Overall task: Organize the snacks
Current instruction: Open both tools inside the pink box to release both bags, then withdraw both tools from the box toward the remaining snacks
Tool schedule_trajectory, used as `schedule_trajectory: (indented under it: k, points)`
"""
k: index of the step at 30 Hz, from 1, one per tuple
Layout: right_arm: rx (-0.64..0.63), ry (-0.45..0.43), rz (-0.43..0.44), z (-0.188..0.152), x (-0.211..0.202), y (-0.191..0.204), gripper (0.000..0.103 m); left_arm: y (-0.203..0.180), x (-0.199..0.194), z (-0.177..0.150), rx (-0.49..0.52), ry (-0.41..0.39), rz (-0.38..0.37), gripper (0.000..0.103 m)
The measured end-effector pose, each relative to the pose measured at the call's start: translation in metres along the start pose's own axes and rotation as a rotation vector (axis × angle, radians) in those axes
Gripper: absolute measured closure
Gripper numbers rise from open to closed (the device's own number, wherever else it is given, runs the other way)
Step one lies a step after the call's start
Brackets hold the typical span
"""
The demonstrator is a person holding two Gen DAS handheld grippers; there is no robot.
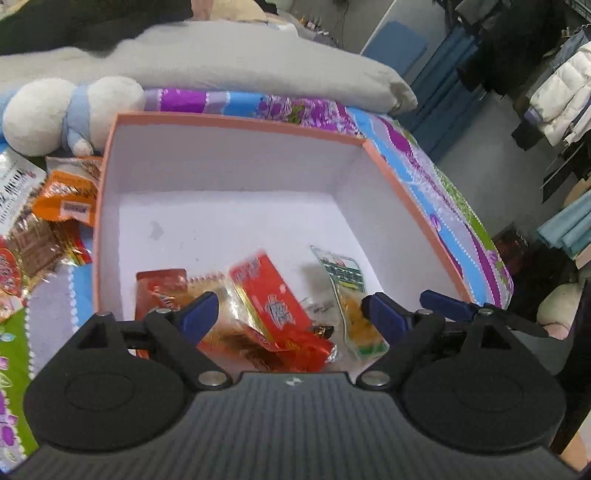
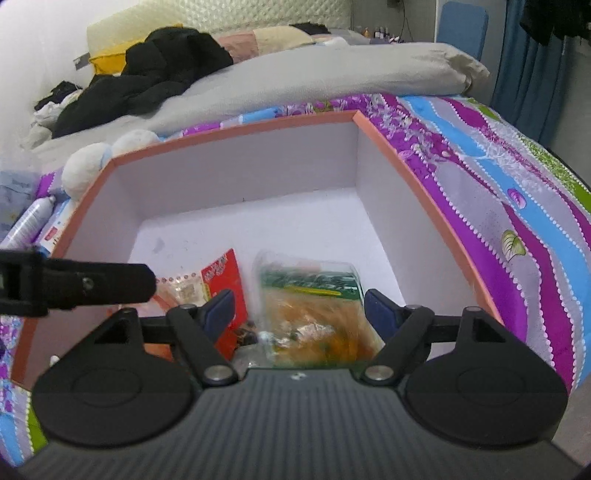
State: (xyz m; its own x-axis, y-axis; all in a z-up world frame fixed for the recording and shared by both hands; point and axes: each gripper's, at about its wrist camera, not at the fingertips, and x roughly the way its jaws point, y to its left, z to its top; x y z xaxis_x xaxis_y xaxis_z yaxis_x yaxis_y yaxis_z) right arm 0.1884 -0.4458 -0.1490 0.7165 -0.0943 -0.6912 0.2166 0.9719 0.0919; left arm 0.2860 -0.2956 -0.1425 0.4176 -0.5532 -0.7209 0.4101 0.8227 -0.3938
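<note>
Hovering: left gripper (image 1: pixel 286 308) and right gripper (image 2: pixel 299 306), jaws wide, gripping nothing
Red foil snack packet (image 1: pixel 275 299): inside salmon-rimmed white cardboard box (image 1: pixel 236 123), lower centre, long axis tilting upper-left
Clear green-labelled pouch (image 2: pixel 314 306): beside it, label end pointing up-frame

A bedroom in a home: a bed with a bright flowered sheet (image 2: pixel 517 206), a grey duvet (image 2: pixel 295 77) and pillows (image 2: pixel 258 40) by a padded headboard (image 2: pixel 221 14), a soft toy (image 1: pixel 55 114), coats (image 1: pixel 561 88) hanging on a rack, blue curtains (image 2: pixel 528 66), and clothes (image 2: pixel 159 70) dumped on the bed
</note>
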Motion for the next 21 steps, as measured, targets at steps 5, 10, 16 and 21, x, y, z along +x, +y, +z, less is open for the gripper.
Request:
schedule_trajectory:
  k: [5, 10, 16, 21]
  points:
    - [0.014, -0.054, 0.006, 0.008, -0.024, 0.004, 0.025, -0.003, -0.037, 0.004, 0.030, -0.062, 0.005, 0.011]
    - [0.018, -0.111, 0.014, 0.015, -0.055, 0.015, 0.025, -0.003, -0.081, 0.006, 0.038, -0.128, 0.016, 0.011]
    - [0.016, -0.158, 0.019, 0.016, -0.082, 0.032, 0.025, 0.004, -0.134, 0.007, 0.056, -0.198, 0.059, 0.011]
    - [0.015, -0.201, 0.029, 0.015, -0.106, 0.049, 0.025, 0.011, -0.181, -0.001, 0.059, -0.258, 0.060, 0.011]
